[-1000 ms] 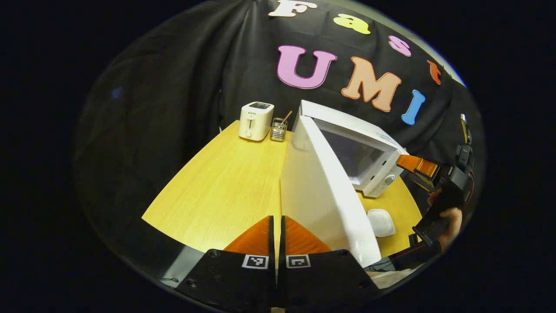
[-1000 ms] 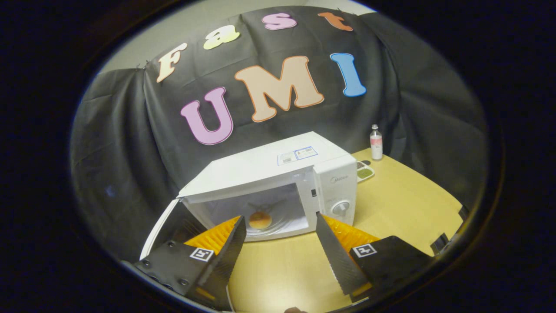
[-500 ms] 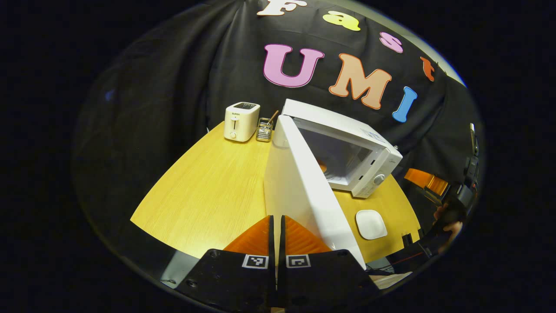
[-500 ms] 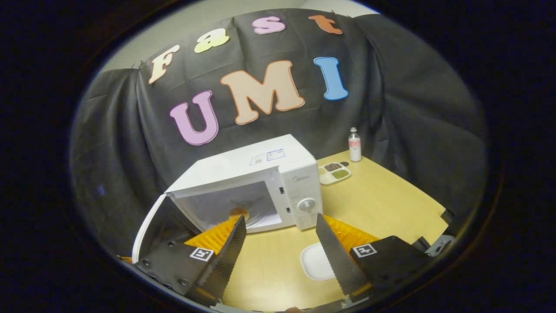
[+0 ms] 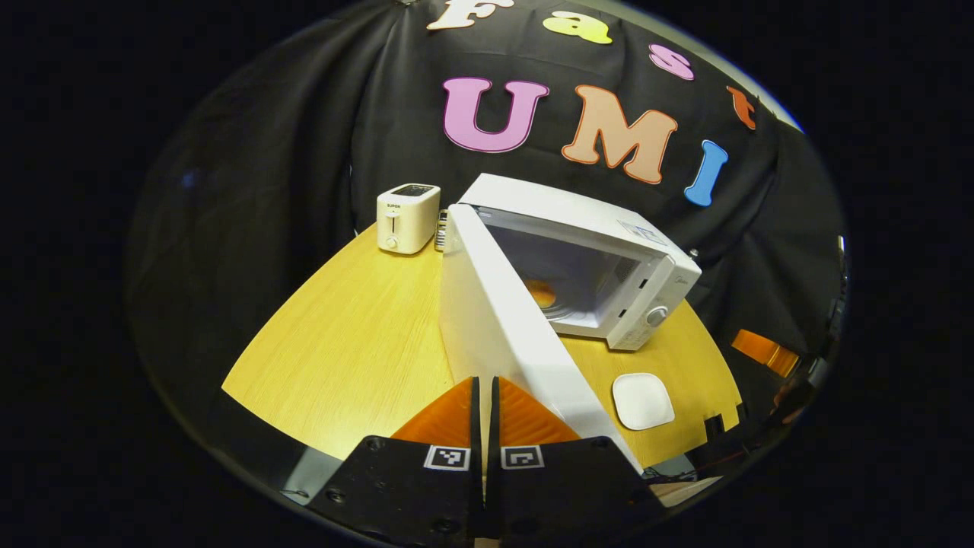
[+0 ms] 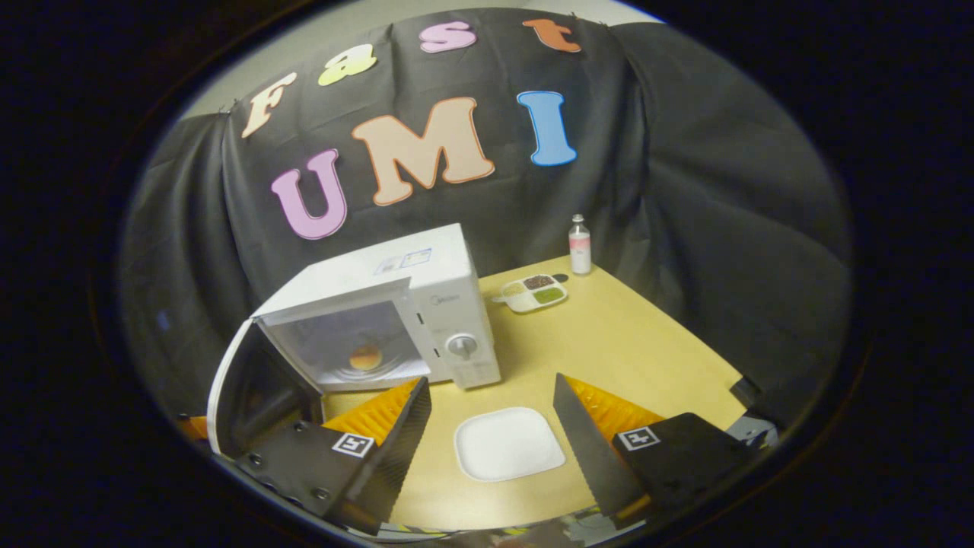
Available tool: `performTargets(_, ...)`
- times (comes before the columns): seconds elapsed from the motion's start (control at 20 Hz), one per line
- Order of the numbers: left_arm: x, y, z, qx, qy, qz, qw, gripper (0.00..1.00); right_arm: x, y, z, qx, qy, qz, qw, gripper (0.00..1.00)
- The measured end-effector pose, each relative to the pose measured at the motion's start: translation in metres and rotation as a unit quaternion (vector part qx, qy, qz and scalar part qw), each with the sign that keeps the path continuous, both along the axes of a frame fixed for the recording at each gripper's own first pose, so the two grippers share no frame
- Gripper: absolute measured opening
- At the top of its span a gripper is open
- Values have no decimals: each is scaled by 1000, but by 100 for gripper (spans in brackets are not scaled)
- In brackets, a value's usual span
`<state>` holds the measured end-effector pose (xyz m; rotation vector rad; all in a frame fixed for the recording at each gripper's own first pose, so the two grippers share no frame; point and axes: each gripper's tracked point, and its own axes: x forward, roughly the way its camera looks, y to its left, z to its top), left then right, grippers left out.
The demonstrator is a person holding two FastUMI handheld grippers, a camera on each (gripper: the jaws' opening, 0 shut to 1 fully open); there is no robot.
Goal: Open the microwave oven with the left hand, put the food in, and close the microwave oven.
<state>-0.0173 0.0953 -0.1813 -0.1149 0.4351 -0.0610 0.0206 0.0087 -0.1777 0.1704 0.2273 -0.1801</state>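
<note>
White microwave oven (image 6: 426, 304) with door (image 5: 502, 327) swung open, round golden bun (image 6: 365, 356) inside, left gripper (image 5: 485, 411) pinched closed beside door, right gripper (image 6: 491, 426) spread wide above white square plate (image 6: 508, 444).

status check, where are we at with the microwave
Left gripper shut, empty, beside the open door. Right gripper open, empty, above the white plate. Food sits inside the microwave; door not yet closed. Nothing blocks its swing.

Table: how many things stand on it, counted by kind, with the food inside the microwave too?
Microwave: 1
Toaster: 1
Bun: 1
White plate: 1
Divided dish: 1
Bottle: 1
Utensil holder: 1
Total: 7
</note>
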Motion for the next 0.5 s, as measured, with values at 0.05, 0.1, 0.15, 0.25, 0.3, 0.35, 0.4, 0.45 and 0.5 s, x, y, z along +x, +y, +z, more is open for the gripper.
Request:
performTargets(0.05,2,-6,2,4,-3,1,1000,1,0,-7,2,-2,-1,2,1000,100)
performTargets(0.1,4,-13,4,7,-7,0,1000,0,-1,-14,2,-2,-1,5,1000,100)
performTargets(0.15,7,-19,7,12,-12,-1,1000,1,-1,-20,2,-4,-1,8,1000,100)
performTargets(0.25,11,-33,9,21,-18,-4,1000,1,1,-33,4,-10,-3,11,1000,100)
performTargets(0.3,14,-39,10,25,-21,-4,999,1,1,-39,5,-12,-4,13,1000,100)
performTargets(0.35,18,-46,11,30,-24,-5,999,1,1,-45,6,-14,-6,15,1000,100)
performTargets(0.4,22,-55,11,33,-25,-5,999,0,1,-49,7,-15,-7,18,1000,100)
performTargets(0.45,26,-63,11,34,-26,-5,999,0,1,-53,6,-16,-8,21,1000,100)
performTargets(0.5,31,-70,10,33,-27,-6,999,0,2,-55,6,-17,-8,28,999,92)
